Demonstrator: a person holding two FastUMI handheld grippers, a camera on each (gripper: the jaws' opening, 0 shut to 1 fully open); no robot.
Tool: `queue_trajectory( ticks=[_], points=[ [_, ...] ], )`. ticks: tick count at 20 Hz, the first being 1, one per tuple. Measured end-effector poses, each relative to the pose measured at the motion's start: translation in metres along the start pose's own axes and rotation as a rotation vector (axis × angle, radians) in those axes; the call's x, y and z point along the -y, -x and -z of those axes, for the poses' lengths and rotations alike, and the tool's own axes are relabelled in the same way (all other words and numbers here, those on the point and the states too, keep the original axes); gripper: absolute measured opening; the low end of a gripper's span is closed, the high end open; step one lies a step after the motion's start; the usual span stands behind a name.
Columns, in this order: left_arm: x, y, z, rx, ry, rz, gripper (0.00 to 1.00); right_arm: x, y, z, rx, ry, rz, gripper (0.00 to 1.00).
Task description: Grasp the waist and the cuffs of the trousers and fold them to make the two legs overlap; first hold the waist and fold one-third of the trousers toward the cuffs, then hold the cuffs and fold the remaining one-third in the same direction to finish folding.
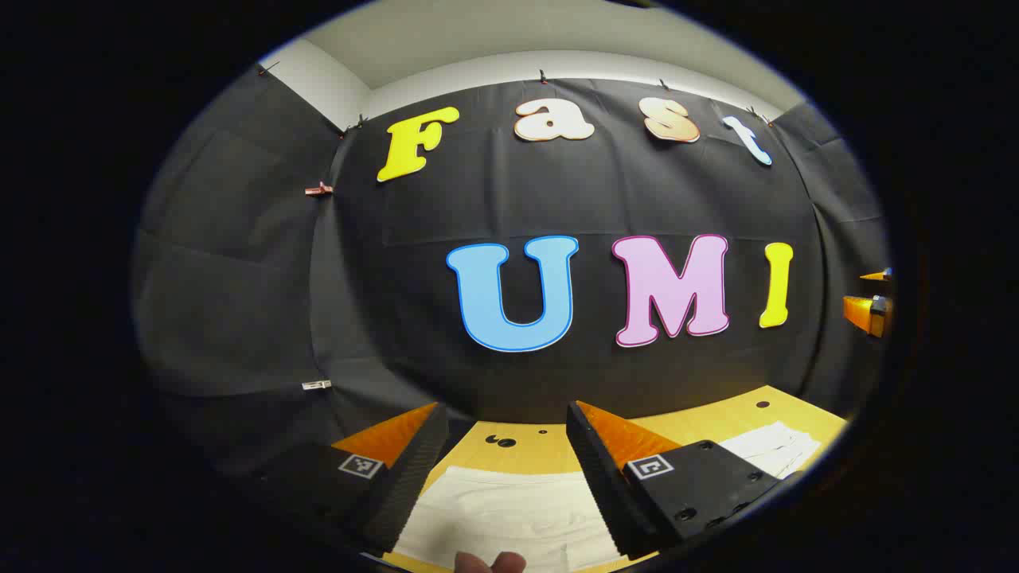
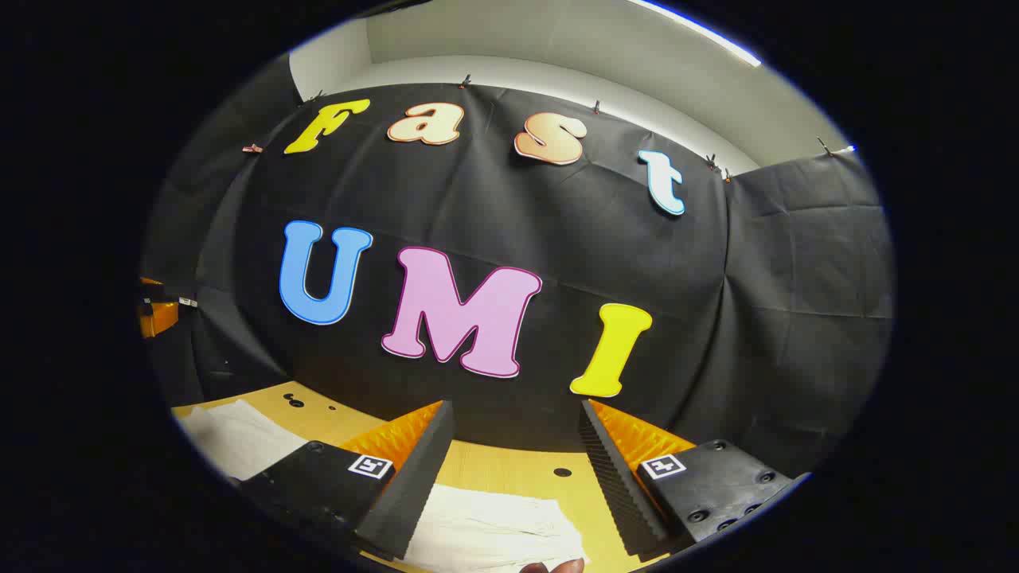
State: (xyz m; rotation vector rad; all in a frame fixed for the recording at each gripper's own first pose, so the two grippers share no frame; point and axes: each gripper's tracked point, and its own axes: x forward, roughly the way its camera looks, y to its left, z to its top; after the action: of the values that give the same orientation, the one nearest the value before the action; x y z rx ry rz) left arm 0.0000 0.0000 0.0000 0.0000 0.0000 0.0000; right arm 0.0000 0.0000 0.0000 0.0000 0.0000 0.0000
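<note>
Trousers white, soft, limp cloth, flat on near table; will sag and crease. Left gripper, right gripper both spread wide, holding nothing, hovering above. Pinch waist edge and cuffs.

This is a recording booth set up indoors, more a lab or studio than a home. Black cloth hangs as a backdrop on the walls, pinned along its top edge with small clips, and it wraps round the sides in both gripper views. Above the cloth shows a plain pale wall and ceiling with a strip light. Below stands a light wooden surface with small round holes in it, like a workbench
</note>
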Motion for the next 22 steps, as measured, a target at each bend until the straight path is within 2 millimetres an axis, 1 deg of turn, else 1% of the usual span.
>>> queue_trajectory(
  ticks=[6,8,11,13,16,18,20,22],
  points=[
    [-0.002,-0.003,0.006,-0.007,-0.018,-0.005,0.95,-0.002,-0.002,0.007,-0.018,-0.006,0.0,0.96],
    [-0.005,-0.001,0.007,-0.007,-0.032,-0.011,0.95,-0.001,-0.003,0.01,-0.022,0.008,0.001,0.96],
    [-0.008,0.001,0.016,-0.018,-0.054,-0.014,0.95,0.005,0.0,0.015,-0.032,0.03,0.003,0.96],
    [-0.012,0.002,0.023,-0.029,-0.077,-0.018,0.96,0.008,0.004,0.021,-0.04,0.056,0.002,0.96],
    [-0.023,0.003,0.034,-0.034,-0.169,-0.02,0.96,0.015,0.007,0.032,-0.054,0.15,-0.009,0.96],
    [-0.03,0.004,0.045,-0.032,-0.285,-0.002,0.96,0.019,0.01,0.045,-0.066,0.243,-0.031,0.97],
    [-0.034,0.005,0.063,-0.035,-0.411,0.043,0.96,0.027,0.013,0.063,-0.081,0.361,-0.058,0.97],
    [-0.039,0.008,0.093,-0.057,-0.537,0.106,0.96,0.038,0.019,0.085,-0.102,0.487,-0.085,0.97]
  ],
)
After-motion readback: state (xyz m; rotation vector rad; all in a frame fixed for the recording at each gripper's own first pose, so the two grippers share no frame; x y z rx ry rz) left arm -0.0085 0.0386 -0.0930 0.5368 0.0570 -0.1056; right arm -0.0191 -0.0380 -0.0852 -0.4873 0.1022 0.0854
